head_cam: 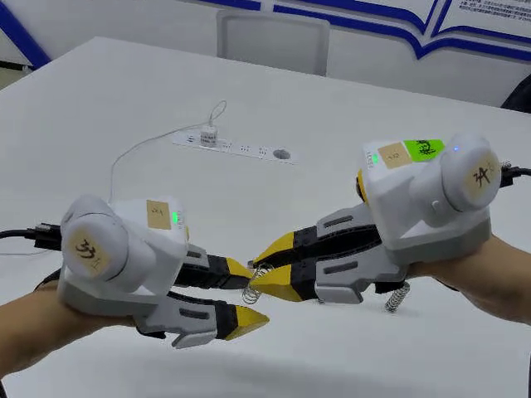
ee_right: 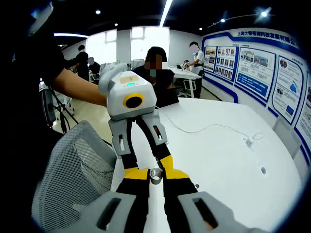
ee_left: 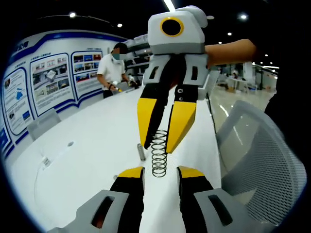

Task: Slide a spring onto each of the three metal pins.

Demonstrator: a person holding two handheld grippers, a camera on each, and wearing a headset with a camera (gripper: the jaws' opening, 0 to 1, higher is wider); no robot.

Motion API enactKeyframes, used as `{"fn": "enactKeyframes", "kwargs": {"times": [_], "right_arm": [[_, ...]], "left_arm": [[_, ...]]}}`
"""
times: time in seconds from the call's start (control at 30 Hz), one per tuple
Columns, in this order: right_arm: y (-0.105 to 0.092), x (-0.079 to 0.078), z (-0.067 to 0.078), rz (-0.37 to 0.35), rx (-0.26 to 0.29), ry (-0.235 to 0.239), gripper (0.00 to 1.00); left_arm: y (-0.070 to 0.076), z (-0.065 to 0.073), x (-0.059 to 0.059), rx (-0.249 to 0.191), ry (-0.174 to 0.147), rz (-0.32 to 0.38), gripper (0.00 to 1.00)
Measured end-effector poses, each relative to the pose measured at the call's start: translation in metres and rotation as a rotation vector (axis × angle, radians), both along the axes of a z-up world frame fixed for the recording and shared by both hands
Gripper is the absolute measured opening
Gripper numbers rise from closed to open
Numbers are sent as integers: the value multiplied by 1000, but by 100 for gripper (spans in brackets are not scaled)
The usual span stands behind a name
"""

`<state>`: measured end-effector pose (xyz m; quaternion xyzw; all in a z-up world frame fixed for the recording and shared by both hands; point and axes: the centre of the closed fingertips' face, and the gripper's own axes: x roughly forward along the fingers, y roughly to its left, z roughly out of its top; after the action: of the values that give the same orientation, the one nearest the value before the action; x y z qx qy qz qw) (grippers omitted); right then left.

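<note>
Across the white table (head_cam: pixel 124 99): a broad bare worktop, with the work going on low over its near edge.
Right gripper (ee_right: pixel 155 173): clenched on one end of a spring (ee_left: pixel 159 155), so the coils stick out ahead of its jaws. That likely leaves the free end clear to be steadied or aimed.
Left gripper (ee_left: pixel 160 174): released, its jaws standing apart on either side of the spring's free end with no visible contact. It is probably poised to guide or take it.
Power strip (head_cam: pixel 236 148): far back on the table with a thin white cable (head_cam: pixel 133 153), well apart from the work.
Spring: held in the air between the two grippers, not yet threaded onto anything.
Spare spring (head_cam: pixel 397 296): lying on the table beneath the right gripper, seemingly waiting its turn.
Pin (ee_left: pixel 140 151): a short metal post standing upright on the table just beside the held spring. It looks bare.
</note>
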<state>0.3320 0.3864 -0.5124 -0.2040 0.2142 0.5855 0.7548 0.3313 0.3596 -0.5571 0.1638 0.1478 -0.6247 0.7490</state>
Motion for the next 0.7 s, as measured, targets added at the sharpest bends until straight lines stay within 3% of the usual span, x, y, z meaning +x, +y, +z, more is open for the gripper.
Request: {"fn": "enactKeyframes", "kwargs": {"times": [0.1,0.3,0.4,0.7], "right_arm": [[-1,5,1,-7,1,-4,10],[-10,20,2,-21,-21,-15,11],[-12,27,2,-30,-29,-21,11],[-17,49,-4,-83,-40,-18,11]], "left_arm": [[5,0,3,-2,21,15,33],[14,1,12,-6,20,43,36],[19,-1,15,1,34,58,37],[32,-3,25,-1,25,111,46]]}}
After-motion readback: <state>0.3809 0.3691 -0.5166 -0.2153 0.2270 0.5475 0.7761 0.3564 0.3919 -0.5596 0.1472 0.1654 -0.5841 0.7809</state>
